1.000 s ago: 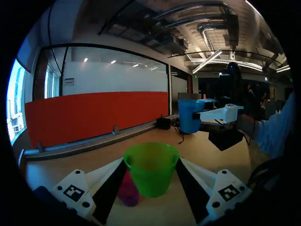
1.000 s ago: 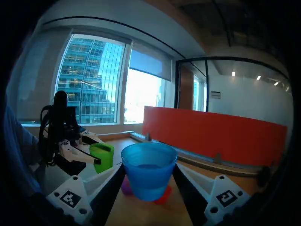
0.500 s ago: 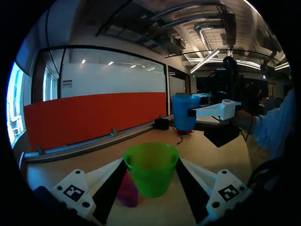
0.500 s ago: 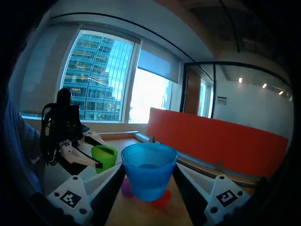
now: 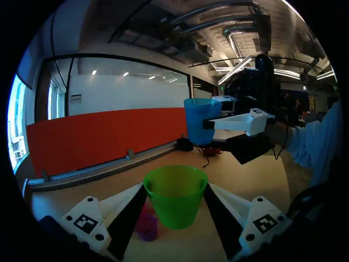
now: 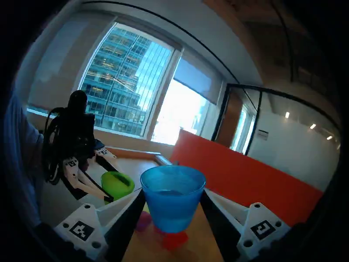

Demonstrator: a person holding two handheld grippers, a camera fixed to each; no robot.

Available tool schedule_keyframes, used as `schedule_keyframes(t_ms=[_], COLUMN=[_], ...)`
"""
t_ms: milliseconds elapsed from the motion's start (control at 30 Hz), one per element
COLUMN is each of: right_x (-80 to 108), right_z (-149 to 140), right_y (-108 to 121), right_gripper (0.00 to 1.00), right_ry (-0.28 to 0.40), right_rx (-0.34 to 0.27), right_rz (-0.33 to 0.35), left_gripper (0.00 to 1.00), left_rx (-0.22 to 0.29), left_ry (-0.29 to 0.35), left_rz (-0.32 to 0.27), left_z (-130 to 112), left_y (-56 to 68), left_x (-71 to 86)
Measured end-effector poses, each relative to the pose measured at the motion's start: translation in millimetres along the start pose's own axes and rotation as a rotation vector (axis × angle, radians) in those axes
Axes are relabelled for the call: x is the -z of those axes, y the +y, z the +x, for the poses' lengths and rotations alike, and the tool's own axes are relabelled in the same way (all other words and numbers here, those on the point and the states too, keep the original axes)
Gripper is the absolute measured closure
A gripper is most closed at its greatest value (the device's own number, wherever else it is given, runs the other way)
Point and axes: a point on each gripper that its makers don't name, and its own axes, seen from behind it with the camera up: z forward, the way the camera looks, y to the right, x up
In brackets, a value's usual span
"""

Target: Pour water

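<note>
The translucent blue plastic cup of water (image 6: 173,205), clamped between the fingers of the right gripper (image 6: 172,195), had risen in the last second and drawn nearer the bright green plastic cup (image 5: 176,198). The left gripper (image 5: 176,187) held that cup pinched above the near edge of the pale wooden desk (image 5: 248,174). The blue cup stood upright, high over the desk toward its far edge, so the approach seemed under way and the tilt not yet begun
</note>
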Motion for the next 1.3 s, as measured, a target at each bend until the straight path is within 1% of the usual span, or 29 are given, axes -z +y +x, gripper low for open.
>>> schedule_keyframes(t_ms=[267, 467, 667, 967, 1300], right_x=[-8.4, -15.1, -21.5, -30.1, -37.7], right_z=[16.3, 29.0, 36.9, 44.4, 57.6], right_y=[4.1, 9.7, 11.4, 23.2, 31.7], right_gripper=[0.12, 0.12, 0.12, 0.12, 0.12], right_ry=[0.004, 0.014, 0.018, 0.007, 0.012], right_rx=[0.126, 0.208, 0.28, 0.406, 0.506], right_rz=[0.007, 0.003, 0.004, -0.016, -0.035], left_gripper=[0.13, 0.13, 0.13, 0.13, 0.13], left_rx=[0.005, 0.007, 0.007, 0.001, -0.001], left_ry=[0.003, 0.007, 0.009, 0.014, 0.02], left_rz=[-0.014, -0.019, -0.023, -0.025, -0.033], left_z=[1.5, 3.2, 3.9, 6.7, 9.5], left_y=[5.6, 8.3, 9.9, 10.9, 14.2], left_x=[-0.6, -2.0, -2.5, -2.9, -5.1])
